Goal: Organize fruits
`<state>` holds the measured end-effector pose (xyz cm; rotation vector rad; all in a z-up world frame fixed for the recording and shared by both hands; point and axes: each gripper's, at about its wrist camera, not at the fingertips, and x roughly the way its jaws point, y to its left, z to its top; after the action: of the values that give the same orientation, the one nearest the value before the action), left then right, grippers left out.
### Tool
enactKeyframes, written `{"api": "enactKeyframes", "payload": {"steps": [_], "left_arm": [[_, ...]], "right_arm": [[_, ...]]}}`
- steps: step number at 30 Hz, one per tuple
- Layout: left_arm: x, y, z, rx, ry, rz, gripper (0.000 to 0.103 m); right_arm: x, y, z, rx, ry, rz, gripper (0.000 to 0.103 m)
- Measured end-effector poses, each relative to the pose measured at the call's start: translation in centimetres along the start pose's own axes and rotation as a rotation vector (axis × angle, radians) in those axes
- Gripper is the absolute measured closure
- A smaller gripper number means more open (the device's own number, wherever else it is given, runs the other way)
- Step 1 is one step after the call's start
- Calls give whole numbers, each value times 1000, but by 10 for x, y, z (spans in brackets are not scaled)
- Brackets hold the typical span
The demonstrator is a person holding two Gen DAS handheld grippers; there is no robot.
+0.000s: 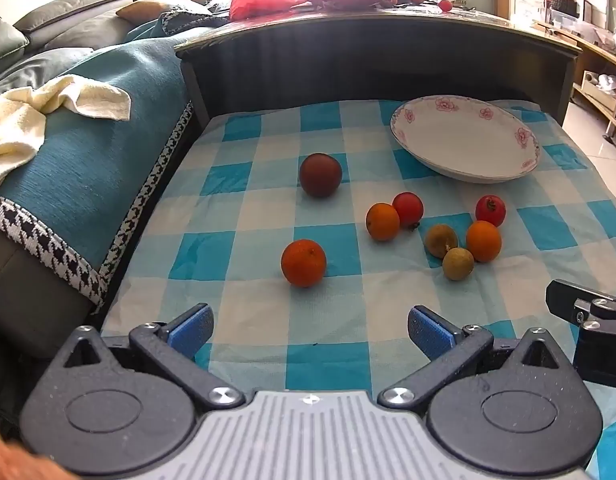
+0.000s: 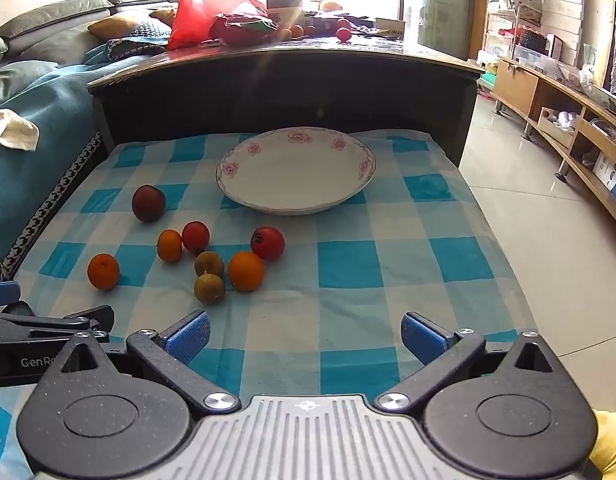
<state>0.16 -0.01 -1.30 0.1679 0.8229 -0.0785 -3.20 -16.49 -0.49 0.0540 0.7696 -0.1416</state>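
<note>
Nothing is in the plate (image 2: 243, 196) yet, so the step in hand looks like the first pick: choose one fruit, close on it and carry it to the floral-rimmed plate, which sits upper centre in the right wrist view and upper right in the left wrist view.

The loose pieces are the easiest starts. The orange tangerine (image 1: 303, 263) lies alone at centre of the left wrist view, directly ahead of the left gripper (image 1: 310, 332), with bare checked tablecloth (image 1: 388, 292) all round it. The dark plum (image 1: 320, 175) beyond it also stands apart. The rest are crowded: a small orange fruit (image 2: 169, 245) touches a red one (image 2: 195, 236), and two brownish-green fruits (image 2: 209, 288) sit against a larger orange fruit (image 2: 245, 271) with another red fruit (image 2: 267, 243) just behind. Taking from that cluster risks nudging neighbours, so I would approach from above with the fingers straddling a single fruit and close gently, since round fruit rolls on cloth.

Both grippers hover low over the near edge of the table, side by side, pointing forward across the cloth. The left gripper's blue pads are spread wide and hold nothing. The right gripper (image 2: 305, 336) is equally wide open and empty, aimed at bare cloth to the right of the cluster, with the plate straight ahead.
</note>
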Motion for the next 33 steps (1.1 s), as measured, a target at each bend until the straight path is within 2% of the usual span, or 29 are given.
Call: {"api": "enactKeyframes", "payload": {"steps": [7, 33], "left_arm": [[1, -4, 2, 4, 16, -11, 0], [4, -1, 6, -28, 36, -48, 0]], "right_arm": [[-1, 2, 1, -6, -8, -7, 8], [17, -5, 1, 3, 61, -16, 9]]}}
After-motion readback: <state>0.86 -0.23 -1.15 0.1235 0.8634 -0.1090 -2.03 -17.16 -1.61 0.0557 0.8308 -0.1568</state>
